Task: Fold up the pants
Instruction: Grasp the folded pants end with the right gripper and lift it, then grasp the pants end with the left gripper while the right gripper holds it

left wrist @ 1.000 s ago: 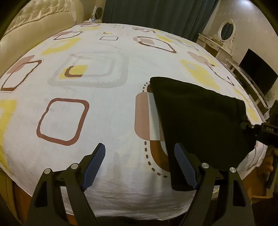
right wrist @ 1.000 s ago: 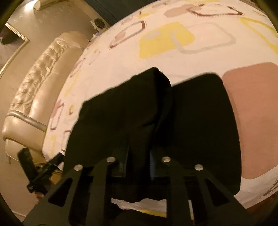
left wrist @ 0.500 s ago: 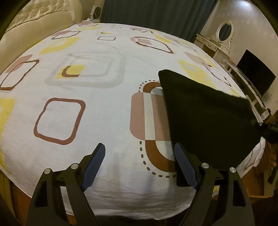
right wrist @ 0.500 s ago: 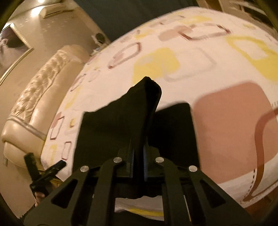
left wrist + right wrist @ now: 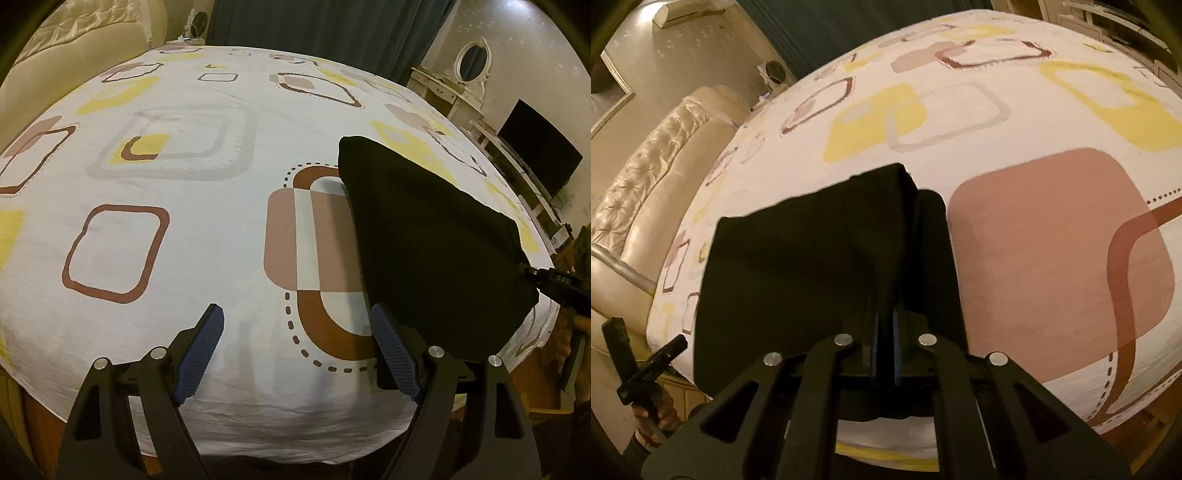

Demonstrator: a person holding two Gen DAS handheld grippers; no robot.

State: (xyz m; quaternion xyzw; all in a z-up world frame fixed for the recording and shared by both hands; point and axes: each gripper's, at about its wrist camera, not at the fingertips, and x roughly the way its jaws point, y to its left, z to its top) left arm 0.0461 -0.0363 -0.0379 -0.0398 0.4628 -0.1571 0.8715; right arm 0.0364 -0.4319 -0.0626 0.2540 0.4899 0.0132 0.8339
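Since a second ago the pants [image 5: 436, 243] have slid toward the right of the left wrist frame, uncovering more of the brown rounded print on the bed [image 5: 192, 177]. Right gripper [image 5: 884, 343] stays clamped on the cloth's near edge; left gripper [image 5: 295, 347] spread wide, holding nothing. Pants: black, folded flat slab, right half of frame, near corner lifted.

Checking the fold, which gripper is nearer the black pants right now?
Right. The right gripper is shut on the black pants; the left gripper is open over the bedsheet beside them.
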